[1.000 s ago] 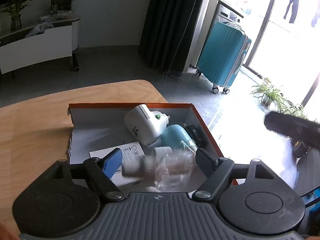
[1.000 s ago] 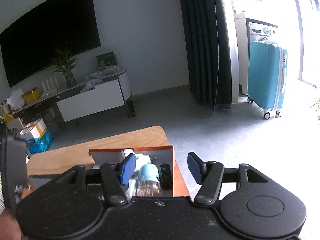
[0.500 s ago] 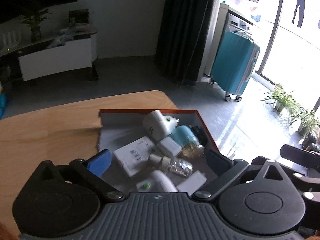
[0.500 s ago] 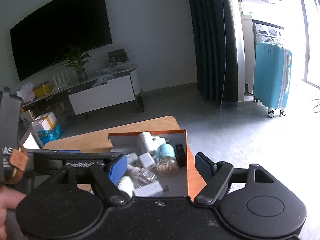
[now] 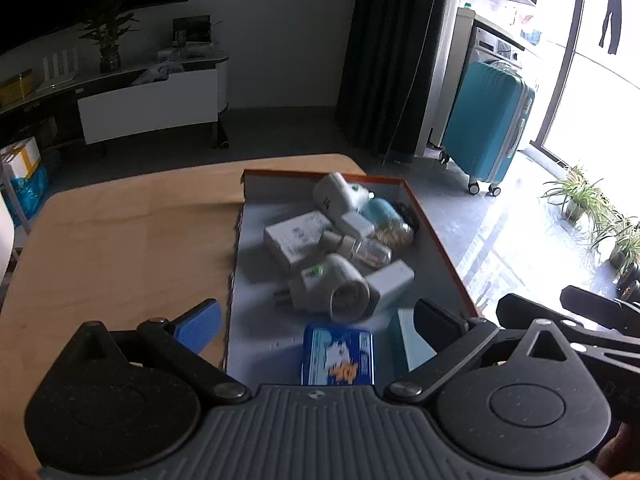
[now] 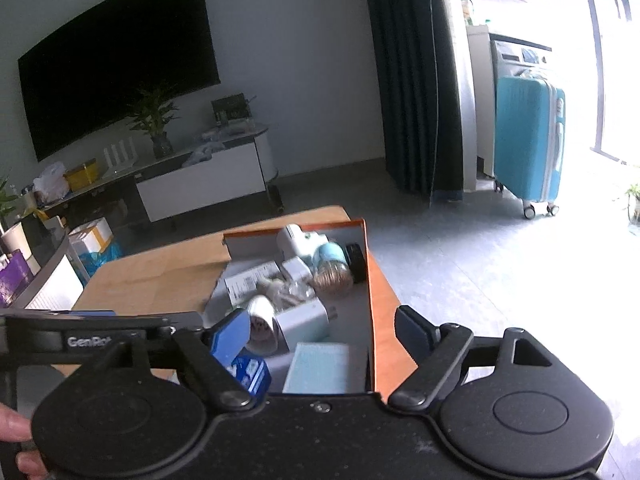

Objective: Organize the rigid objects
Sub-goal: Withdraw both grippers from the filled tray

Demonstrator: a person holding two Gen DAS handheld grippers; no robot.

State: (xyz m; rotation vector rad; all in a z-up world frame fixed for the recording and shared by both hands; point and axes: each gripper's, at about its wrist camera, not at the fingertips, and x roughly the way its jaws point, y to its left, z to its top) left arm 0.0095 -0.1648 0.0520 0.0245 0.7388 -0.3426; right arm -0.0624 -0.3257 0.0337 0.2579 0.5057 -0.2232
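Looking at tongs: left gripper wide apart, empty; right gripper opening, nothing pressed.
Things: all inside box, ahead and below both.
Nearer: left gripper, probably.

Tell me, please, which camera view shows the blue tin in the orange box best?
The left wrist view: the blue tin lies face up, its printed lid almost wholly visible. In the right wrist view, only a corner of it shows behind a blue finger.
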